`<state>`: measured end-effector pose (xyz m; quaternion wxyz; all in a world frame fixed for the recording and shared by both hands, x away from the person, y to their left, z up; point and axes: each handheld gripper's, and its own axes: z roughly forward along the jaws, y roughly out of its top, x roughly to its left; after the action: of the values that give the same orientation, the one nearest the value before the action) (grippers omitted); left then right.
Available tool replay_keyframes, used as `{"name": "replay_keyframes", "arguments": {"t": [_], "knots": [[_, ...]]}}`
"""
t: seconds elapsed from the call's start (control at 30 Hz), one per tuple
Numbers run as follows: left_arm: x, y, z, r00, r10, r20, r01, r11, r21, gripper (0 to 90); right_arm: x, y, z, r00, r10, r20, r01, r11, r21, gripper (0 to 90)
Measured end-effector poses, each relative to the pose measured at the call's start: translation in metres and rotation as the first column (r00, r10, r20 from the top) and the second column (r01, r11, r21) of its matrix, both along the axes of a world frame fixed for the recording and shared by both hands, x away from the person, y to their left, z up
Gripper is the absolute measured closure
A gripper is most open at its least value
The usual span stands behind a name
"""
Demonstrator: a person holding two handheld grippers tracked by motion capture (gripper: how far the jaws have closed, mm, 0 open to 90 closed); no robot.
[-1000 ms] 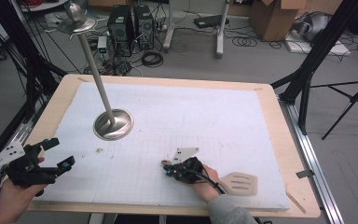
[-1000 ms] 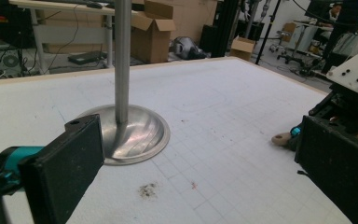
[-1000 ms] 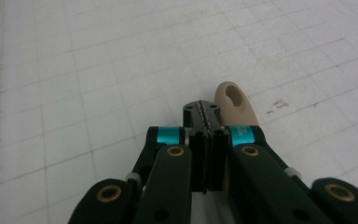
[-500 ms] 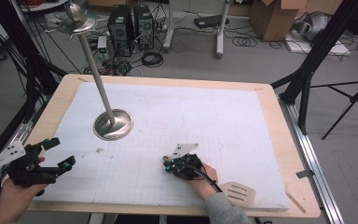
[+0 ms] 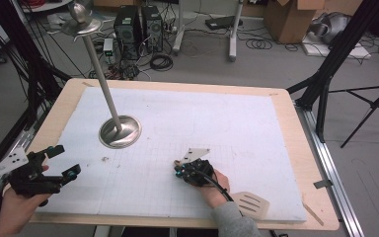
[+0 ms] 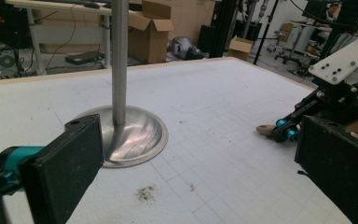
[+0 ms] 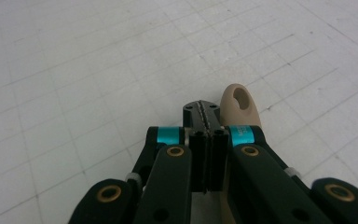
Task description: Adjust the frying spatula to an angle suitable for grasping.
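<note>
White gridded worktop (image 5: 276, 148): right tool (image 5: 178, 172) clamped on the beige slotted spatula (image 5: 249, 205), handle end at the jaws, blade trailing away from the steel stand base (image 5: 120, 132). Left tool (image 5: 64, 162) gapes empty, farther off.

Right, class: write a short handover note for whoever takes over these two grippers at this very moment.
Left gripper: open, holding nothing, at the near left edge of the white mat.
Right gripper: jaws shut, low over the mat.
Spatula: flat on the mat, head at the near right, handle running under the right hand. Its holed end shows beside the shut jaws; I cannot tell if it is pinched.
Metal stand: upright at the left rear, nothing hanging on it.
Done: right gripper brought to the handle.
Left: probably grip the spatula, lift it and hang it on the stand.
</note>
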<state>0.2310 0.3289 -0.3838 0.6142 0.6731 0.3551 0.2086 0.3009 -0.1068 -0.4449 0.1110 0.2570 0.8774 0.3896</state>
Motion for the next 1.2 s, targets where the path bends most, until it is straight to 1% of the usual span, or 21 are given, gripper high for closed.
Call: {"name": "replay_keyframes", "arguments": {"t": [0.07,0.17,0.27,0.5,0.63,0.67,0.77,0.8,0.83,0.97,1.0,1.03,1.1,1.2], "knots": [[0.0,0.0,0.0,1.0,-0.003,0.001,0.003,1.0,0.004,1.9,0.002,0.0,0.0,1.0,-0.007,0.003,0.007,1.0,0.005,90.0],[0.001,0.0,0.0,1.0,-0.005,0.0,0.005,1.0,0.001,1.9,0.005,-0.002,0.0,0.9997,-0.021,-0.015,0.022,0.9997,0.012,90.0],[0.001,0.0,0.0,1.0,-0.005,0.0,0.005,1.0,0.001,1.9,0.007,-0.003,0.0,0.9994,-0.028,-0.018,0.029,0.9994,0.017,90.0],[0.001,-0.001,0.0,1.0,-0.006,-0.001,0.006,1.0,-0.001,1.9,0.01,-0.003,0.0,0.9991,-0.041,-0.01,0.041,0.9991,0.013,90.0],[0.003,-0.001,-0.001,1.0,-0.007,-0.002,0.007,1.0,0.001,1.9,0.01,-0.004,0.0,0.9985,-0.047,-0.027,0.048,0.9985,0.026,90.0],[0.003,-0.001,-0.001,1.0,-0.006,-0.004,0.006,1.0,-0.001,1.9,0.01,-0.006,0.001,0.9978,-0.053,-0.041,0.055,0.9976,0.043,90.0],[0.004,0.0,-0.002,1.0,-0.007,-0.005,0.007,1.0,-0.001,1.9,0.008,-0.011,0.006,0.9972,-0.052,-0.053,0.056,0.9949,0.084,90.0],[0.005,0.0,-0.002,1.0,-0.007,-0.006,0.007,1.0,0.0,1.9,0.008,-0.011,0.006,0.9972,-0.052,-0.053,0.056,0.9949,0.084,90.0],[0.005,-0.001,-0.002,0.9999,-0.009,-0.007,0.009,1.0,0.001,1.9,0.006,-0.015,0.011,0.997,-0.051,-0.058,0.056,0.9944,0.09,90.0],[0.007,-0.003,-0.002,0.9999,-0.013,-0.006,0.013,0.9999,0.003,1.9,0.0,-0.024,0.022,0.9958,-0.049,-0.078,0.056,0.9942,0.091,90.0],[0.007,-0.003,-0.002,0.9999,-0.013,-0.006,0.013,0.9999,0.003,1.9,0.0,-0.024,0.022,0.9958,-0.049,-0.078,0.056,0.9942,0.091,90.0],[0.008,-0.004,-0.002,0.9998,-0.018,-0.008,0.018,0.9998,0.006,1.9,-0.004,-0.031,0.028,0.9955,-0.047,-0.082,0.055,0.9935,0.1,90.0],[0.009,-0.005,-0.003,0.9998,-0.018,-0.011,0.018,0.9998,0.004,1.9,-0.005,-0.034,0.03,0.996,-0.045,-0.077,0.052,0.9936,0.1,90.0],[0.01,-0.005,-0.003,0.9997,-0.021,-0.013,0.021,0.9998,0.007,1.9,-0.009,-0.048,0.041,0.9965,-0.051,-0.066,0.057,0.9935,0.098,90.0]]}}
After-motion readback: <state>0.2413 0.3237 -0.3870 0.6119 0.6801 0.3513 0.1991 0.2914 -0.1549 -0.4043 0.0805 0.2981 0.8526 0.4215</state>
